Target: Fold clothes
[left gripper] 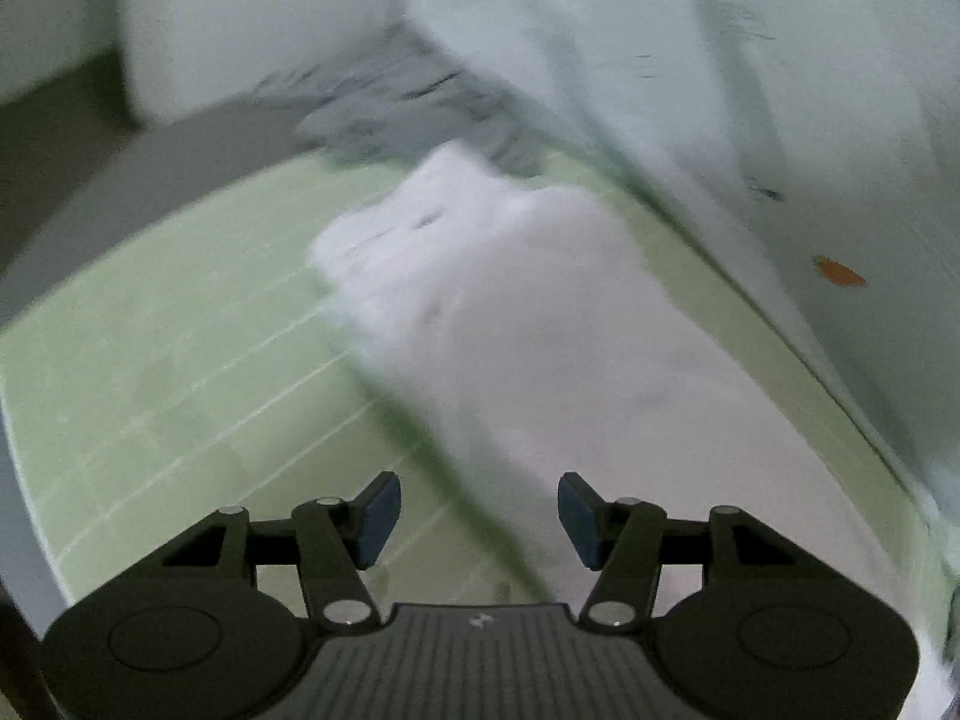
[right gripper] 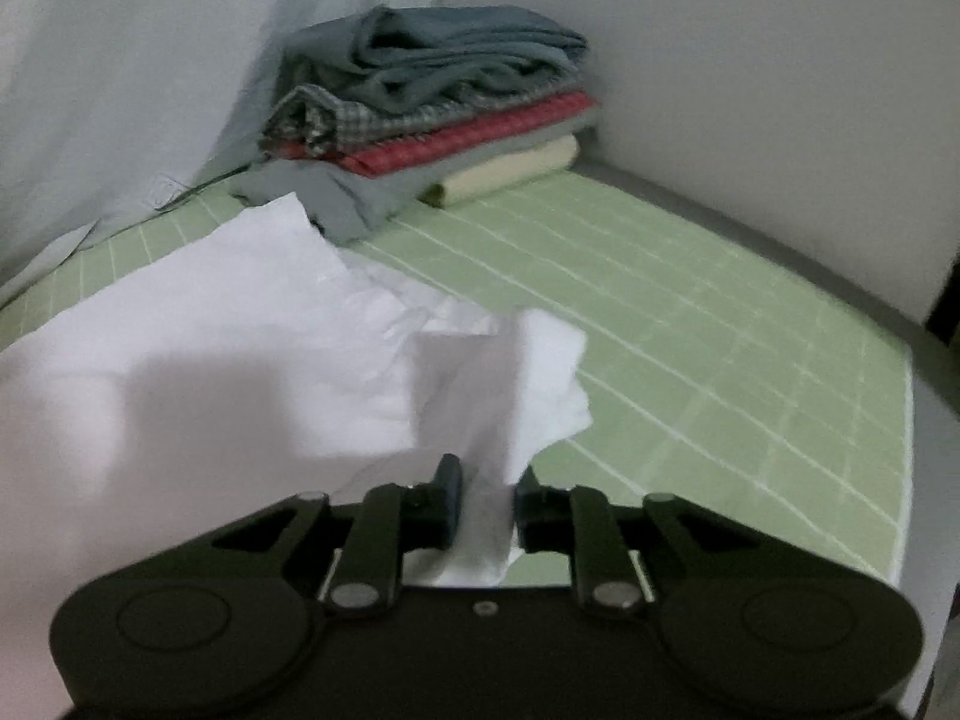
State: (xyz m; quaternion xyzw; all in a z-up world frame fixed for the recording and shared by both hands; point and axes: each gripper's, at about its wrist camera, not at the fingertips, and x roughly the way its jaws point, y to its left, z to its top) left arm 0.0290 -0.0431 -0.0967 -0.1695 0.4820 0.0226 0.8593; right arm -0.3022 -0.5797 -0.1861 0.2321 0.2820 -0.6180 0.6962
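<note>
Right-wrist view shows the right gripper [right gripper: 485,507] pinching a bunched corner of the white cloth [right gripper: 198,372], its jaws nearly together with the fabric squeezed between the pads and rising toward twelve o'clock. The rest of that cloth spreads across the green grid mat [right gripper: 690,330] toward nine o'clock, rumpled near the middle. At twelve o'clock, against the wall, sits a stack of folded clothes [right gripper: 432,114], with a loose grey piece [right gripper: 336,198] just in front of it. From the left wrist, the left gripper [left gripper: 479,519] hangs with its jaws about half apart and nothing between them, while the white cloth, blurred, runs from five o'clock up toward eleven. To my eye the step is drawing this corner over for a fold. It would go best if the free gripper takes the matching corner before anything is carried across, so both edges travel together, stay taut, and land square with the mat's lines, well short of the stack.
</note>
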